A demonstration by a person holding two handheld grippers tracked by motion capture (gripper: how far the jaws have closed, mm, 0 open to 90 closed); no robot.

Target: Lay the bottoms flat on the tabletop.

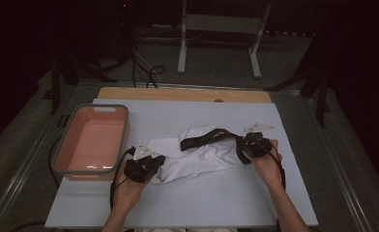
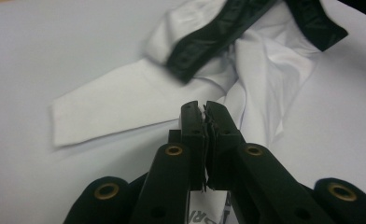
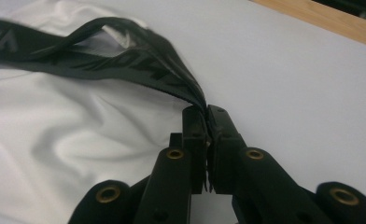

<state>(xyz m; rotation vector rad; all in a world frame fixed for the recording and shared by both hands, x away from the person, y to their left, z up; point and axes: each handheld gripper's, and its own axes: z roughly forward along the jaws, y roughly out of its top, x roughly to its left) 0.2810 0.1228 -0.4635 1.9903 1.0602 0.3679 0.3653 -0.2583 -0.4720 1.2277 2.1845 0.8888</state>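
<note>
At the far left of the bench [image 1: 187, 203], a smooth pale sheet laid over a wooden top, a rounded rectangular basin [image 1: 92, 141] of pink plastic with a grey rim is sitting, its inside bare. Just right of it, the left gripper [image 1: 151, 162] is being held low by the left hand [image 1: 127, 186]; in the left gripper view its black jaws are being pressed fully together on a thin edge of the white garment [image 1: 197, 157], a sliver of white fabric showing between the pads. The garment is lying crumpled in the middle of the bench, between the two grippers: soft, smooth, lightly creased cloth, with one flat pointed flap spread towards the basin. A black elastic waistband [image 1: 209, 137], glossy and faintly patterned, is looping across its upper part in a twisted ring. At the right, the right gripper [image 1: 253, 145] is being carried by the right hand [image 1: 269, 164]; in the right gripper view its jaws are being clamped shut on the gathered end of the black band, which is fanning out from the tips in taut folds.
</note>
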